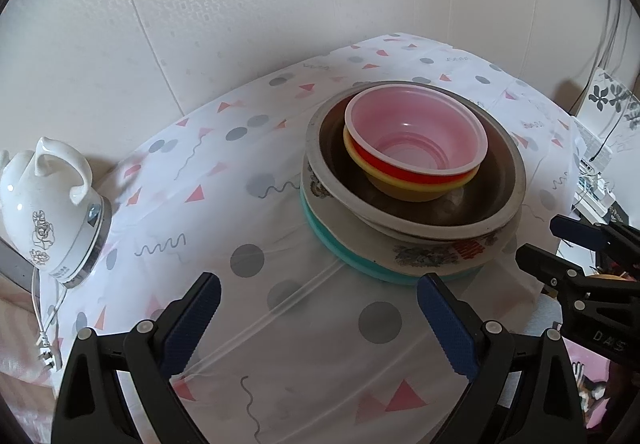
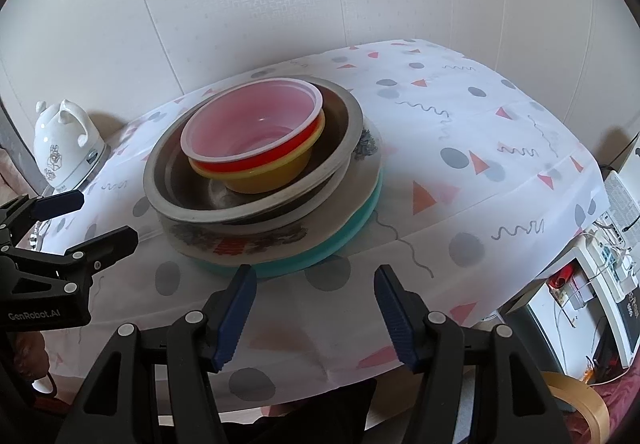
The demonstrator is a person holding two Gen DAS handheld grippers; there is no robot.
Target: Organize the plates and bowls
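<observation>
One stack stands on the table: a teal plate (image 1: 340,256) (image 2: 356,228) at the bottom, a patterned white plate (image 1: 436,250) (image 2: 256,242) on it, then a metal bowl (image 1: 504,163) (image 2: 188,211), with a yellow bowl (image 1: 404,191) (image 2: 272,179), a red bowl (image 1: 384,167) (image 2: 240,163) and a pink-white bowl (image 1: 416,131) (image 2: 256,119) nested inside. My left gripper (image 1: 318,298) (image 2: 106,217) is open, in front of the stack, holding nothing. My right gripper (image 2: 316,290) (image 1: 536,240) is open too, just before the teal plate's near edge, with nothing between its fingers.
A white ceramic kettle (image 1: 48,203) (image 2: 64,143) with its cord stands at the table's left end. The table is covered by a patterned cloth (image 1: 256,324) (image 2: 480,123). A wall rises behind. Appliances and cables (image 2: 600,284) sit past the right edge.
</observation>
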